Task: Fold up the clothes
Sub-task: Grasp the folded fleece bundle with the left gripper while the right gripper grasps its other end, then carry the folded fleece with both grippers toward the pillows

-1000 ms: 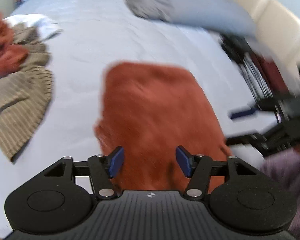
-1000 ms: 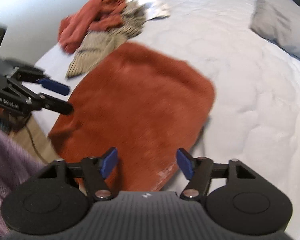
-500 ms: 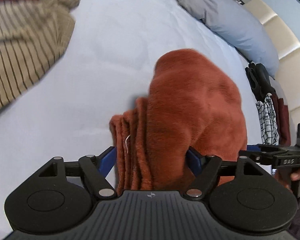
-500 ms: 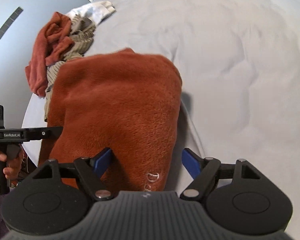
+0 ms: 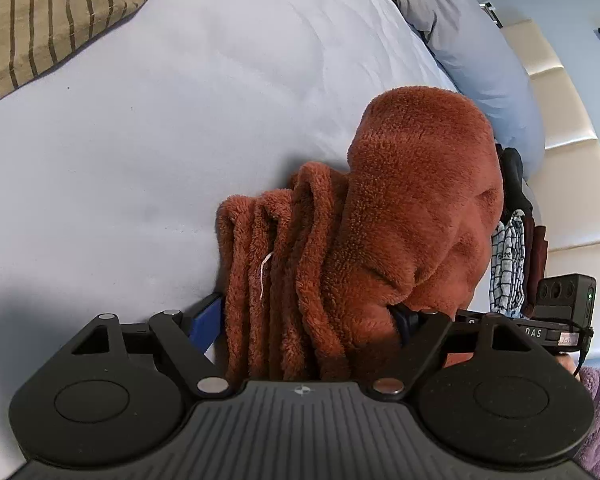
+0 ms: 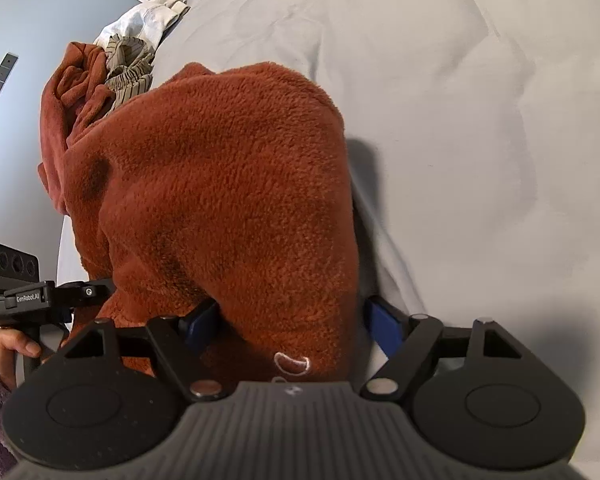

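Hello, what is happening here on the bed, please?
A person is folding clothes with two hand-held grippers. Both the left gripper and the right gripper are closed on the folded rust fleece garment, each gripping a thick bundle of its layers above the grey bed sheet. A pile of unfolded clothes waits near the bed's edge.

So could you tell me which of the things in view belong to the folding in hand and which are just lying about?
In hand:
- rust fleece garment
- left gripper
- right gripper

Lying about:
- striped tan garment
- grey pillow
- pile of unfolded clothes
- folded stack
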